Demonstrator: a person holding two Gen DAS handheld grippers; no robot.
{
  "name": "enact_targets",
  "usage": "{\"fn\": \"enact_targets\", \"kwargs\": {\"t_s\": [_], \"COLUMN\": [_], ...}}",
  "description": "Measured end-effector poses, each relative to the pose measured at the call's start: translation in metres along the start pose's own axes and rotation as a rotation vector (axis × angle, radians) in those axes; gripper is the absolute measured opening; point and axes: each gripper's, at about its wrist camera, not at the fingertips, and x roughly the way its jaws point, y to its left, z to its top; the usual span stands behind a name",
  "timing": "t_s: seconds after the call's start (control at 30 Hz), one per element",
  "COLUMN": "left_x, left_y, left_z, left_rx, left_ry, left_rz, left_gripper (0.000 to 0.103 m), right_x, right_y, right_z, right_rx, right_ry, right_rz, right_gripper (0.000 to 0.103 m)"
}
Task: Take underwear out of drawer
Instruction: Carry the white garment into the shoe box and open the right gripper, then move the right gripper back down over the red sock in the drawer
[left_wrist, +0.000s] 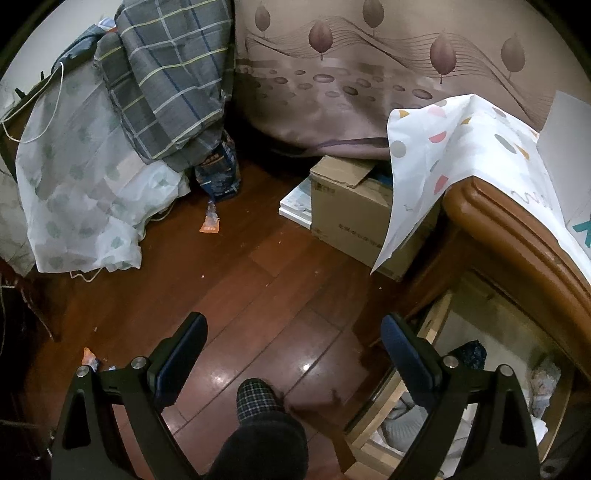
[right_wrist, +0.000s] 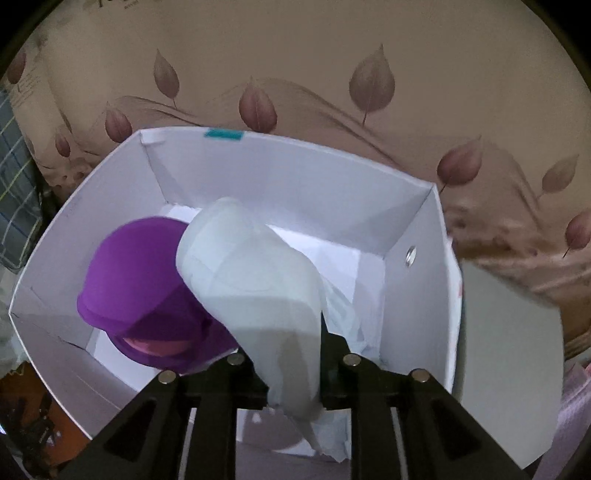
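Leaf-patterned bedding behind a white box (right_wrist: 258, 177). Right gripper (right_wrist: 291, 373), nearly closed, pinches pale underwear (right_wrist: 255, 280) over it; early release risks snagging. Left gripper (left_wrist: 295, 354) gapes empty beside the drawer (left_wrist: 480, 354).

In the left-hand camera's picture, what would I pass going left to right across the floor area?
White leaf-print sheet → grey plaid quilt → blue snack bag → brown cardboard box → white dotted cloth → open wooden drawer.

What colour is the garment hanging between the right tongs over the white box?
Pale mint green garment, plain with no pattern; it shows best in the right wrist view.
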Motion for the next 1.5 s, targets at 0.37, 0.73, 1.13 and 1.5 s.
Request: {"fn": "enact_targets", "kwargs": {"t_s": [0.37, 0.73, 1.13, 1.5], "left_x": [-0.003, -0.017, -0.024, -0.018], "left_y": [-0.009, -0.039, -0.066, -0.072], "left_z": [-0.002, -0.009, -0.017, -0.018], "left_rx": [0.033, 0.165, 0.262, 0.282], "left_ry": [-0.007, -0.035, -0.017, 0.013], "left_rz": [-0.044, -0.187, -0.337, -0.344], "left_gripper": [0.094, 0.094, 0.095, 0.096], "right_x": [-0.079, -0.155, -0.013, 0.065], "right_y": [-0.011, 0.014, 0.053, 0.068], "right_z": [-0.023, -0.141, -0.241, -0.267], "right_rx": [-0.001, -0.280, -0.451, -0.517], "right_ry": [-0.158, -0.053, 0.338, 0.565], "right_rz": [0.100, 0.280, 0.311, 0.350], "right_gripper": [0.061, 0.062, 0.062, 0.062]}}
